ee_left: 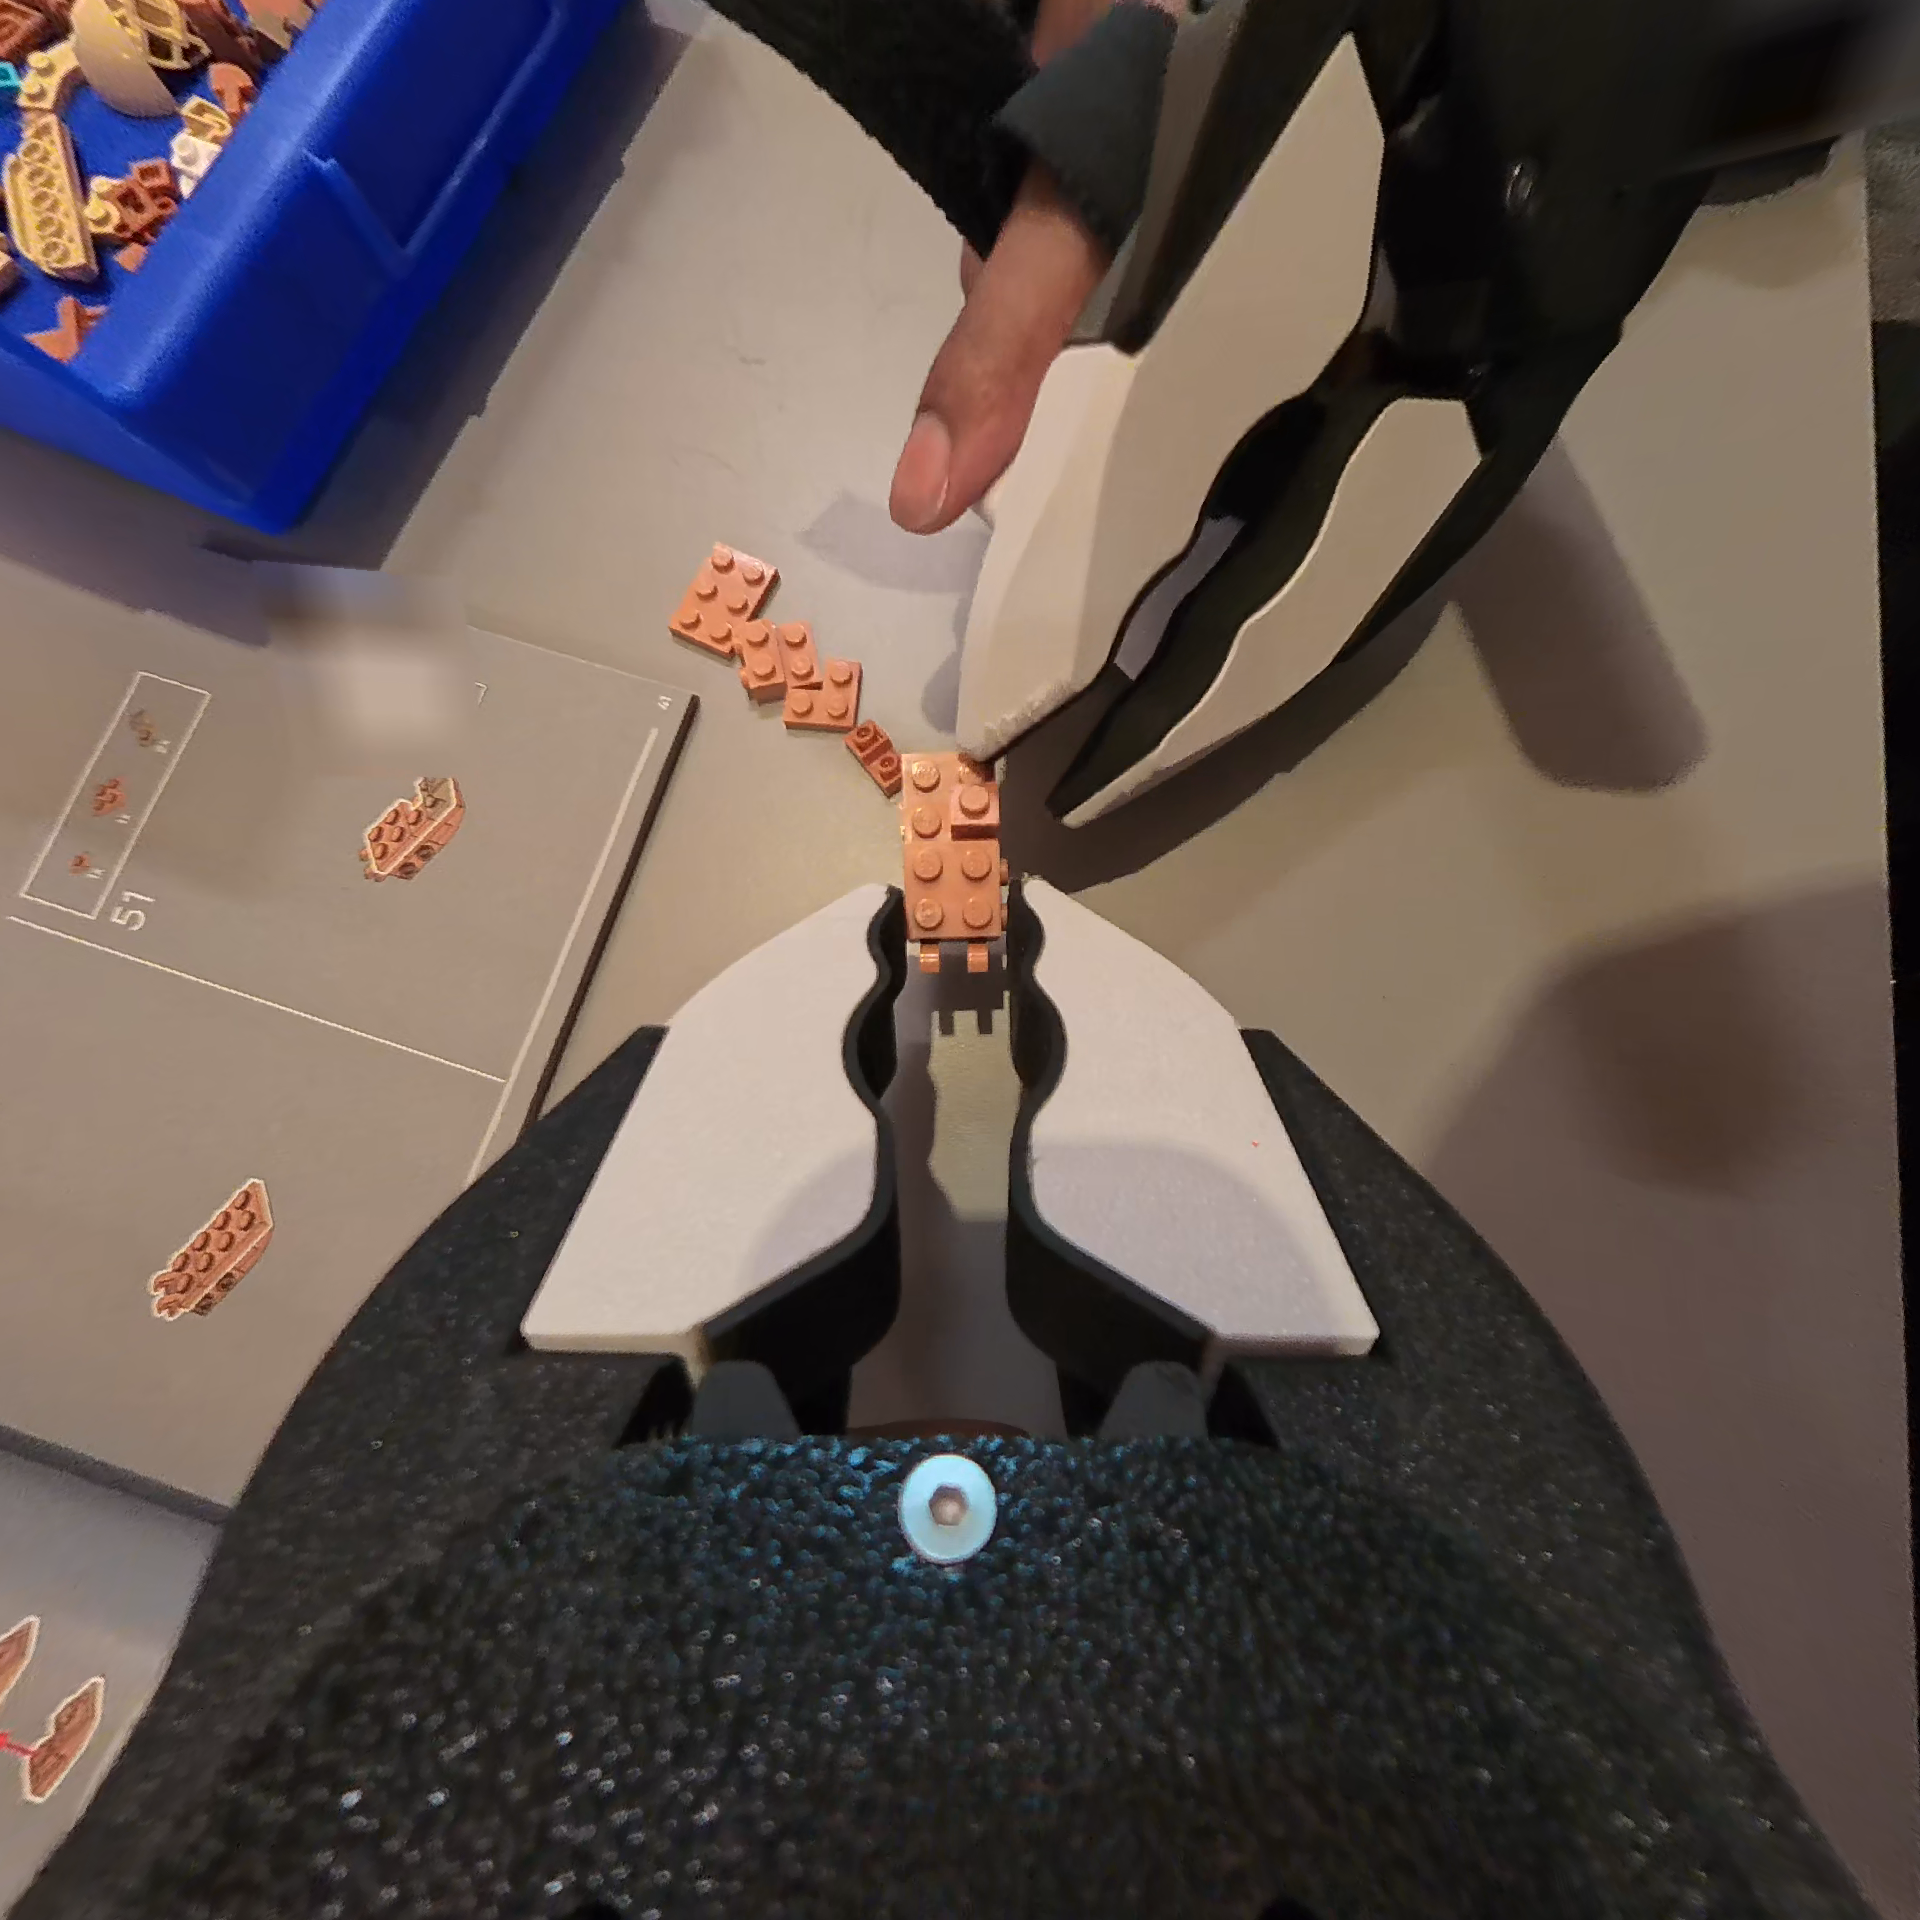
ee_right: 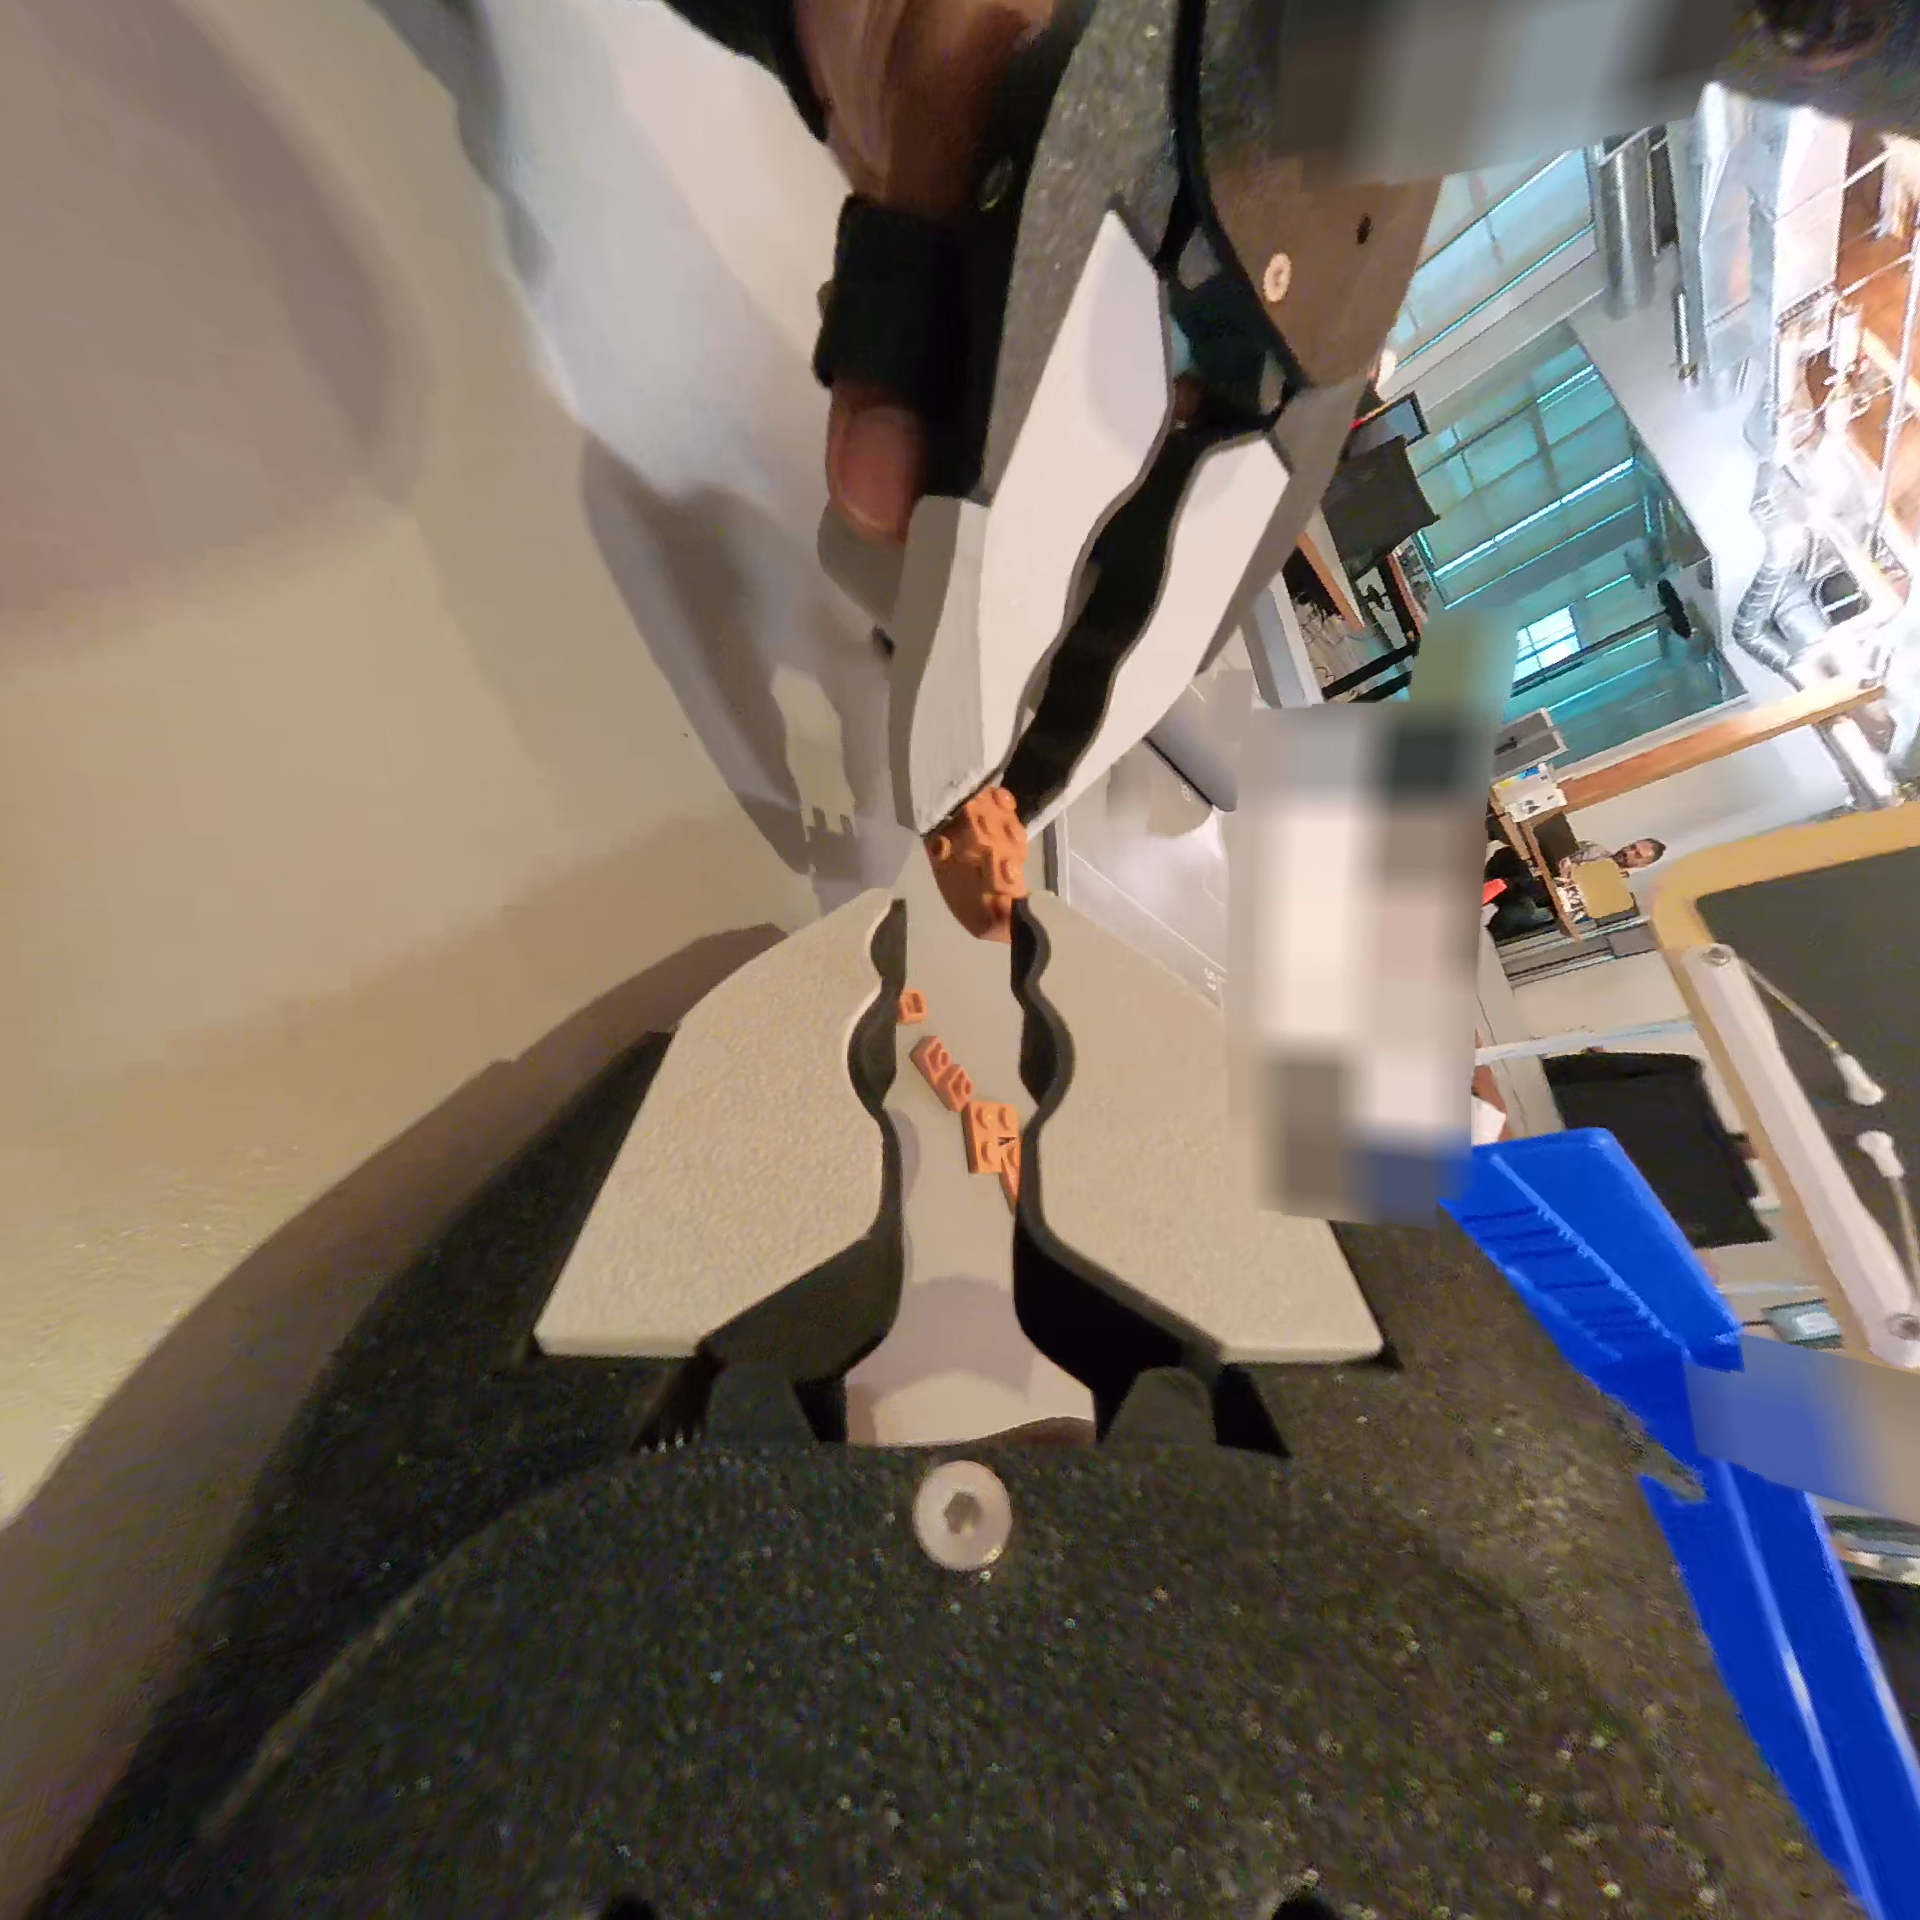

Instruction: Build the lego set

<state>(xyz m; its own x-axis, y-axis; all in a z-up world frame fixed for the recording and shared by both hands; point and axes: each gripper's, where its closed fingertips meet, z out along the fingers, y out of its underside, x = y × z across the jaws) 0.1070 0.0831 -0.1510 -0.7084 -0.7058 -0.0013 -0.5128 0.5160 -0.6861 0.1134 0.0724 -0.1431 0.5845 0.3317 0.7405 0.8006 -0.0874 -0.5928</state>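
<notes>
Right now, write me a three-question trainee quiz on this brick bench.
1. True or false: the left gripper has its fingertips on either side of the orange brick assembly.
2. Where do the loose orange plates lie? A) inside the blue bin B) on the table beyond the assembly C) on the instruction booklet
3. Fill in: one fingertip of the right gripper touches the assembly's ____ end.

Key: 1 true; 2 B; 3 far.
</notes>
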